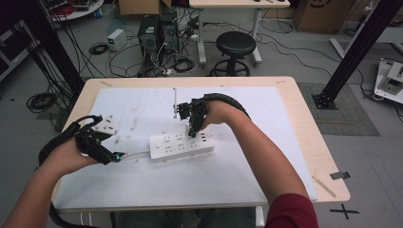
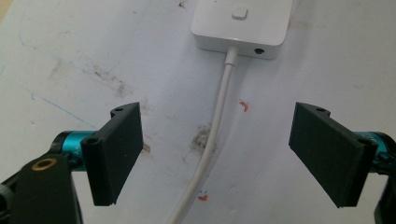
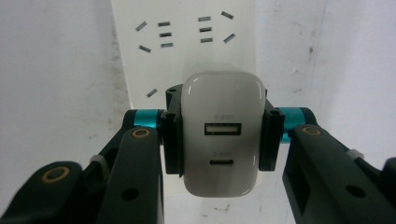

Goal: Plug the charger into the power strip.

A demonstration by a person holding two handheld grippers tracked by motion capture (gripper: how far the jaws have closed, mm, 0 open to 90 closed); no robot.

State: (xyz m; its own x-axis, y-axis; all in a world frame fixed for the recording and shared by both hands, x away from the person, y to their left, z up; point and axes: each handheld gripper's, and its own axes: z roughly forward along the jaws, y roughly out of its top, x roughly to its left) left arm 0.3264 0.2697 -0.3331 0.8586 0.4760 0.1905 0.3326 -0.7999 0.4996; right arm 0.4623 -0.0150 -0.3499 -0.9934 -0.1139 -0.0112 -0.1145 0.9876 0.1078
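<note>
A white power strip (image 1: 180,145) lies on the white mat (image 1: 142,180) in the middle of the table. Its white cable (image 2: 217,135) runs out of its near end (image 2: 240,25) and passes between the jaws of my left gripper (image 2: 217,154), which stands open just above the mat and touches nothing. My right gripper (image 3: 219,140) is shut on a white USB charger (image 3: 222,135), its two ports facing the camera, held right over the strip's sockets (image 3: 182,35). In the high view the right gripper (image 1: 194,124) points down at the strip's right half; whether the charger touches the strip I cannot tell.
A thin rod (image 1: 175,102) stands upright on the mat behind the right hand. A small white block (image 1: 106,125) sits by the left hand. Tape marks (image 1: 339,175) lie at the table's right corner. A black stool (image 1: 235,45) and cables are on the floor beyond the table.
</note>
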